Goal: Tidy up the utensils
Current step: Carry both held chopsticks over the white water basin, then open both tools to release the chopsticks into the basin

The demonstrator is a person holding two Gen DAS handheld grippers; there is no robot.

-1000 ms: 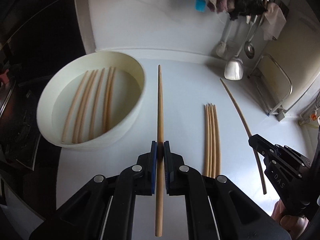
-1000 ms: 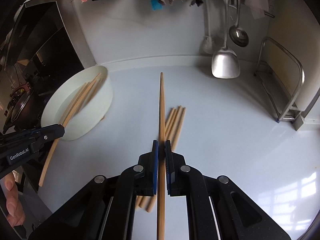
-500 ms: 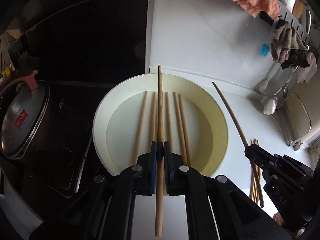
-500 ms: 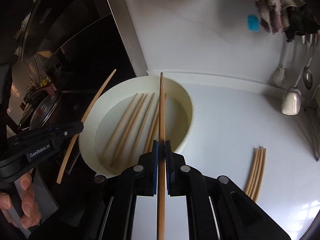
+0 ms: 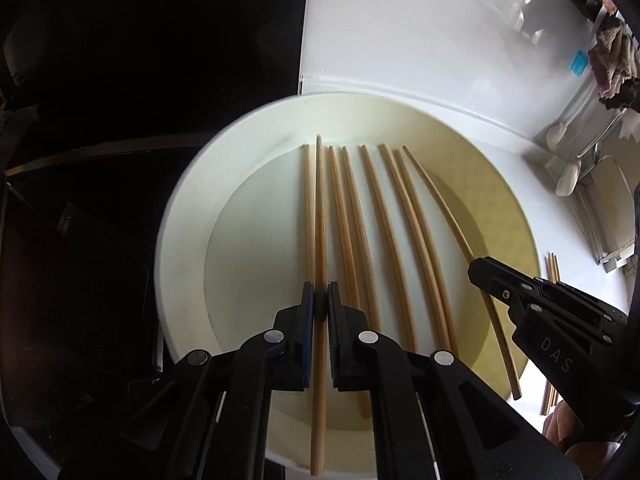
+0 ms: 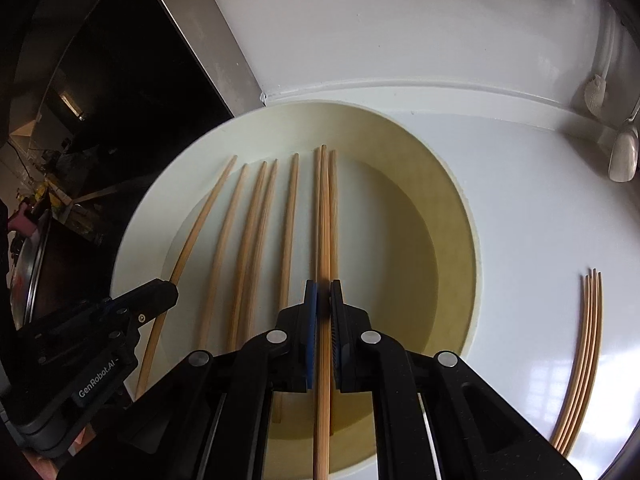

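Observation:
A round cream basin (image 5: 184,216) (image 6: 460,208) holds several wooden chopsticks (image 5: 372,216) (image 6: 256,224) lying side by side. My left gripper (image 5: 319,300) is shut on one chopstick (image 5: 320,216) and holds it low over the basin's left half. My right gripper (image 6: 323,296) is shut on another chopstick (image 6: 324,216) over the basin's right half; it shows at the right of the left wrist view (image 5: 480,268). A small bundle of chopsticks (image 6: 580,360) (image 5: 553,272) lies on the white counter to the right.
A dark stove area (image 5: 100,160) lies left of the basin. Ladles and a spatula (image 6: 622,152) hang on the white wall at the right, with cloths (image 5: 616,60) above and a metal rack (image 5: 616,208) beside them.
Both grippers have moved left from the counter and down over the basin, each carrying its chopstick. The basin now fills both views.

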